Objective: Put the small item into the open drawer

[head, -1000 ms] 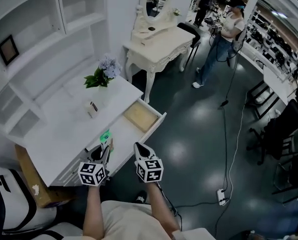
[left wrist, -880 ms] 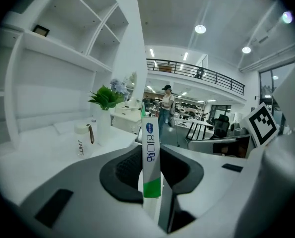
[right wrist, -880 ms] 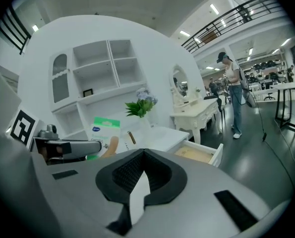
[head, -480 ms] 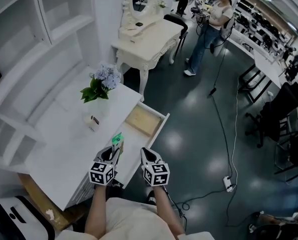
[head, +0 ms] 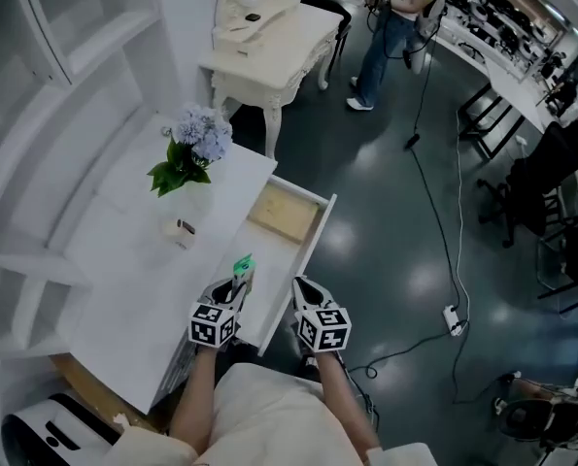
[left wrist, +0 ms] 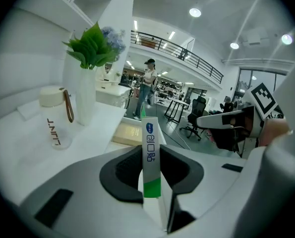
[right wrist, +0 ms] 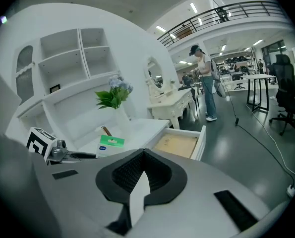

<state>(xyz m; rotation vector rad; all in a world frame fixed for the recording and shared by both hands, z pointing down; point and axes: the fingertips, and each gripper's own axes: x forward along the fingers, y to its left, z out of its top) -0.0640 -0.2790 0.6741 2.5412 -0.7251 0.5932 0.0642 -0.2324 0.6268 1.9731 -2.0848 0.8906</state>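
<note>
A slim white and green box [head: 242,268] stands upright between the jaws of my left gripper [head: 234,289], which is shut on it. In the left gripper view the box [left wrist: 151,157] is pinched between the dark pads, its top sticking out above them. The open drawer [head: 287,214] with a pale wooden bottom juts from the white desk [head: 123,260], just ahead of the box. The drawer [left wrist: 128,133] lies beyond the box. My right gripper [head: 302,289] hovers off the desk's front edge beside the left one, shut with nothing in it [right wrist: 144,152]. The drawer [right wrist: 179,145] shows ahead of it.
A vase of blue flowers [head: 191,149] and a small white bottle [head: 180,231] stand on the desk. A cream dressing table [head: 269,42] is beyond. A person [head: 391,27] stands on the dark floor, where a cable [head: 444,260] trails. White shelves [head: 55,27] line the left.
Both grippers have moved forward along the desk's front edge, the left one carrying the box closer to the open drawer. The view has shifted with them.
</note>
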